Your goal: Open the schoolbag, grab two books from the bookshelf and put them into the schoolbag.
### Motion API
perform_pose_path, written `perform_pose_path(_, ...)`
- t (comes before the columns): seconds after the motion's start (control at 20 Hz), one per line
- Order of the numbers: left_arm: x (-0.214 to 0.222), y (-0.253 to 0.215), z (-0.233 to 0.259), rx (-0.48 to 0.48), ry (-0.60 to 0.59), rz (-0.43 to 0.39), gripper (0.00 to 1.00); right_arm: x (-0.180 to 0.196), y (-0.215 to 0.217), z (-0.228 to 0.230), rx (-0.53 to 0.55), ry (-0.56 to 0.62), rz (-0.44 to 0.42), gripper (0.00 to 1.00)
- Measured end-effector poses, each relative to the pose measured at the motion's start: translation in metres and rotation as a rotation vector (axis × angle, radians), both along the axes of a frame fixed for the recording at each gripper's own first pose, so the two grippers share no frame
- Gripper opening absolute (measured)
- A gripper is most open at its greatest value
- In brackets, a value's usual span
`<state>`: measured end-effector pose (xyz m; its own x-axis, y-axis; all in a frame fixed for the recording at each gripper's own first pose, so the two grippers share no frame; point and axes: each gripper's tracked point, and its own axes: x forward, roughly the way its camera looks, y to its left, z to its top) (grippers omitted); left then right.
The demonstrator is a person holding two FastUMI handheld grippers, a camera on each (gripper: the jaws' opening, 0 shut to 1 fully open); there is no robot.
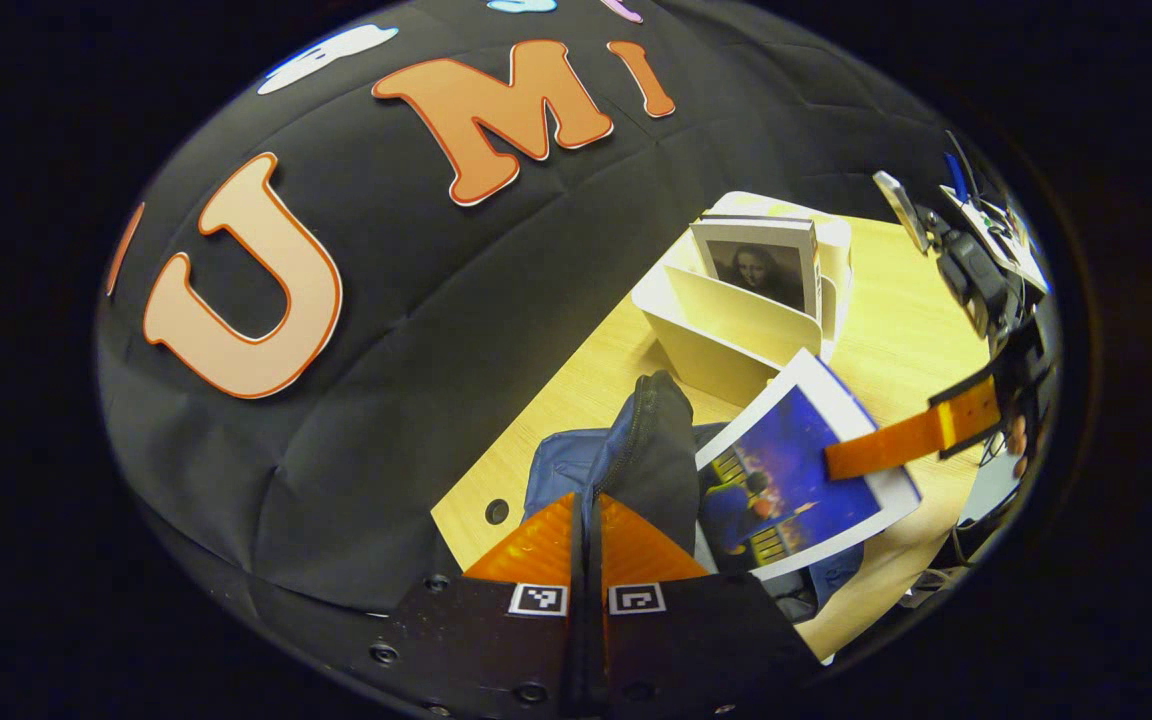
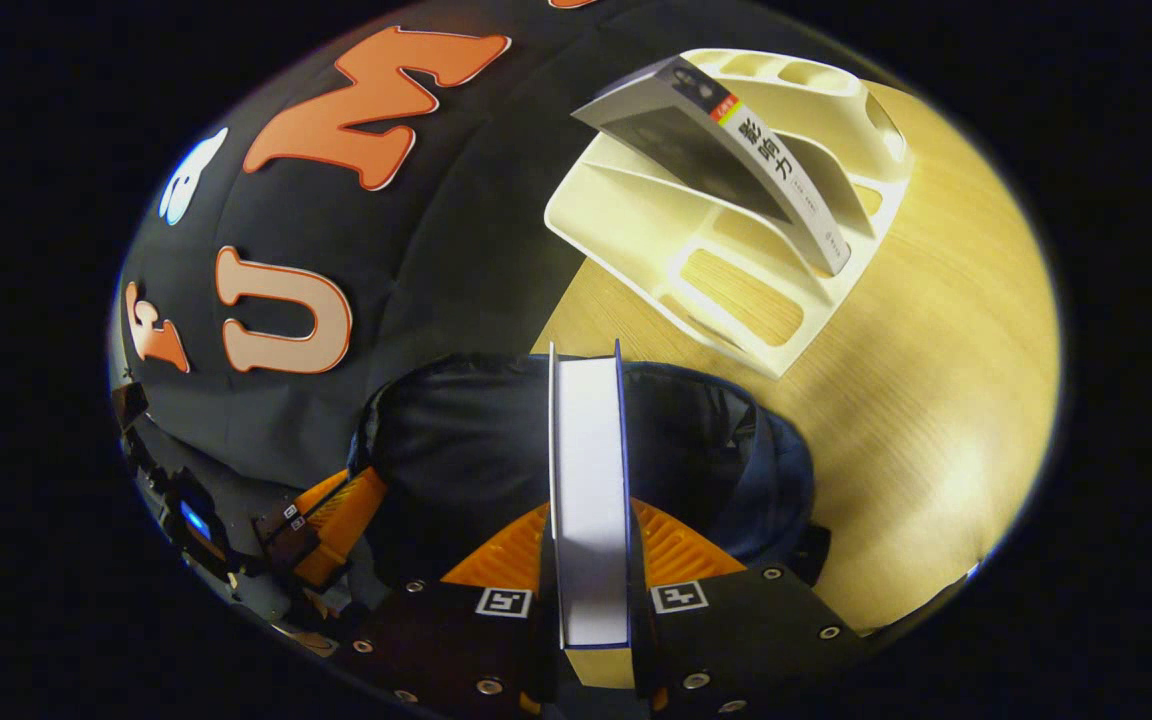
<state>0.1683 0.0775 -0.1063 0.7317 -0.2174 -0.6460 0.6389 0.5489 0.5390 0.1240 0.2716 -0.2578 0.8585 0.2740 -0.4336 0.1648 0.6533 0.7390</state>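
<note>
dark blue fabric schoolbag [image 2: 736, 440] open, held by left tongs [image 1: 586, 540]; right tongs [image 2: 591, 560] clamping blue-covered book [image 2: 588, 480] above opening; grey-spined second book [image 2: 736, 150] left on cream plastic bookshelf [image 2: 636, 240].

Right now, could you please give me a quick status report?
Left tongs shut on the schoolbag flap. Right tongs shut on blue-covered book over the bag. One book in the bookshelf. Nothing in the way.

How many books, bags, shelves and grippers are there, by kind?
Books: 2, one blue, one on the shelf
Bag: 1
Shelf: 1
Grippers: 2, left and right
Total: 6
</note>
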Motion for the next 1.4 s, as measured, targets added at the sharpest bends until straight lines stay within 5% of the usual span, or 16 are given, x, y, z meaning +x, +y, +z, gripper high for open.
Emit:
perform_pose_path(0.4,0.001,-0.007,-0.005,-0.009,0.018,-0.02,0.01,0.047,0.04,-0.013,0.001,-0.023,-0.066,0.29)
perform_pose_path(0.7,0.007,-0.005,-0.013,-0.019,0.056,-0.003,0.01,0.061,0.051,-0.027,0.011,0.051,-0.007,0.34)
perform_pose_path(0.75,0.011,-0.001,-0.014,-0.027,0.062,0.013,0.01,0.06,0.045,-0.031,-0.011,0.072,-0.01,0.23)
perform_pose_path(0.8,0.012,0.004,-0.016,-0.033,0.067,0.028,0.01,0.057,0.042,-0.037,-0.045,0.094,-0.005,0.39)
perform_pose_path(0.9,0.012,0.005,-0.019,-0.042,0.079,0.037,0.01,0.049,0.039,-0.055,-0.104,0.172,0.058,0.5)
perform_pose_path(1.0,0.01,0.003,-0.02,-0.032,0.078,0.027,0.01,0.039,0.052,-0.067,-0.09,0.234,0.118,0.73)
perform_pose_path(1.05,0.009,0.002,-0.02,-0.024,0.076,0.019,0.01,0.041,0.056,-0.071,-0.096,0.251,0.127,0.62)
perform_pose_path(1.1,0.007,0.001,-0.022,-0.017,0.075,0.012,0.01,0.043,0.058,-0.072,-0.106,0.261,0.134,0.85)
perform_pose_path(1.4,0.004,0.003,-0.021,-0.035,0.088,0.023,0.01,0.053,0.046,-0.066,-0.152,0.29,0.093,0.91)
